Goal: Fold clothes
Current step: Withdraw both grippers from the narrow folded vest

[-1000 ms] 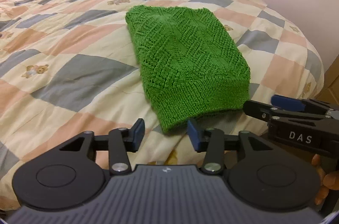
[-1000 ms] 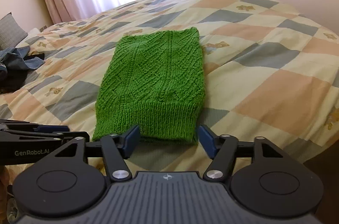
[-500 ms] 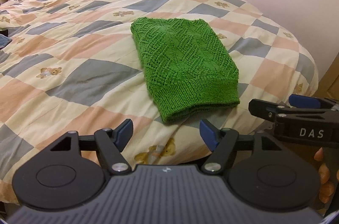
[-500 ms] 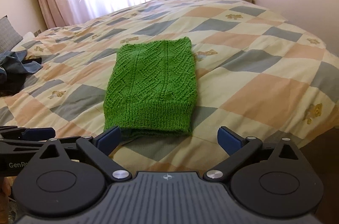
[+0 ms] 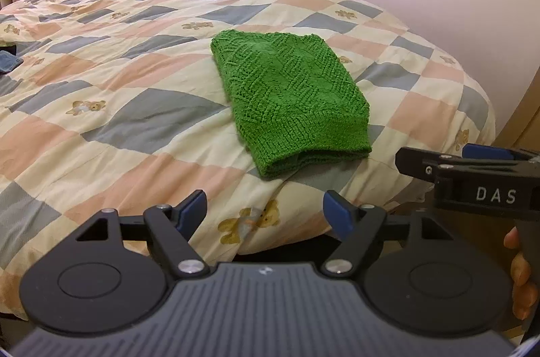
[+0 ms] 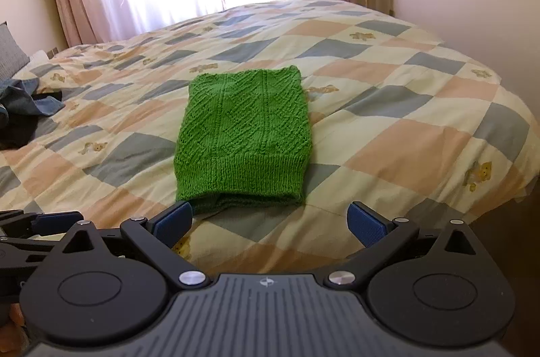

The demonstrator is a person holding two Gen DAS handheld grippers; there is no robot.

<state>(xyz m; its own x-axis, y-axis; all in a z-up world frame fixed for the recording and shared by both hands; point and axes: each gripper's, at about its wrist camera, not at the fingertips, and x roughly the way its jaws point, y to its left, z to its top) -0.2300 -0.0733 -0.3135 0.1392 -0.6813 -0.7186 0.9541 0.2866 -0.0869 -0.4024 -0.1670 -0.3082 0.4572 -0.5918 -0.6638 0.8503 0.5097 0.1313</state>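
Green knit sweater (image 6: 241, 134) lies folded in compact rectangle mid-bed (image 6: 422, 134), ribbed hem nearest. Over last second both claws draw back toward near edge and spread wider: left claw (image 5: 265, 215), right claw (image 6: 270, 220), both empty. Fold looks complete.

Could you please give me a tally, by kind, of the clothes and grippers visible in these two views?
Folded green knitted garment: 1
Heap of blue and dark clothes at the bed's far left: 1 heap, number of pieces unclear
Grippers: 2, the left gripper and the right gripper, both open and empty
Total: 4
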